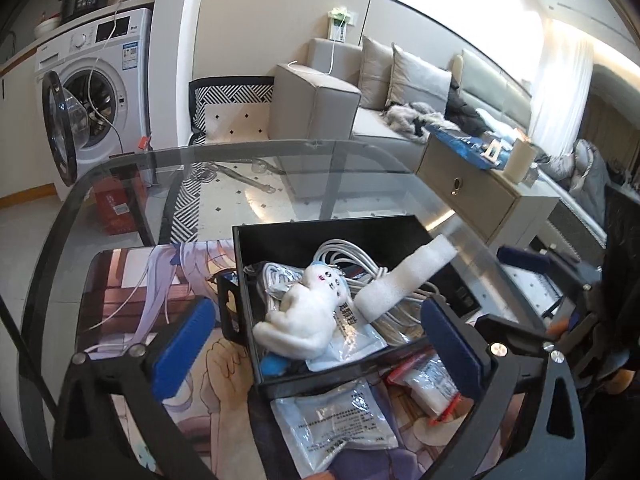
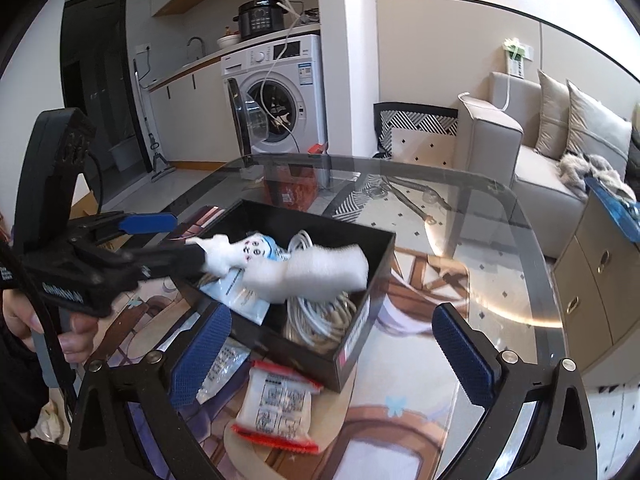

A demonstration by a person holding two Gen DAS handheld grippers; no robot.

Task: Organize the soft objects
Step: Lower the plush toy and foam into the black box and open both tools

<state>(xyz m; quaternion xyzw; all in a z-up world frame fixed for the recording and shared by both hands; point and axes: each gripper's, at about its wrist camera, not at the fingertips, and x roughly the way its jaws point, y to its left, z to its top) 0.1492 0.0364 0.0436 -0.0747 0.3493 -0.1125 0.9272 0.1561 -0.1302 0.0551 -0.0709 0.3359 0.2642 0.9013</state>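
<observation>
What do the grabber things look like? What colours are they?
Each gripper, left and right, has a black frame with two flat blue bumpy pads and shiny silver screws. The right view shows the left one from the side: a black handle with white lettering, a black cable and a bare hand.

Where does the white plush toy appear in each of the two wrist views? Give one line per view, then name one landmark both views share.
Left wrist view: the white plush toy lies in the black box, lower centre, between the left gripper fingers.
Right wrist view: the toy is left of centre, in the same box, beside the foam piece.
Shared landmark: the washing machine.
</observation>
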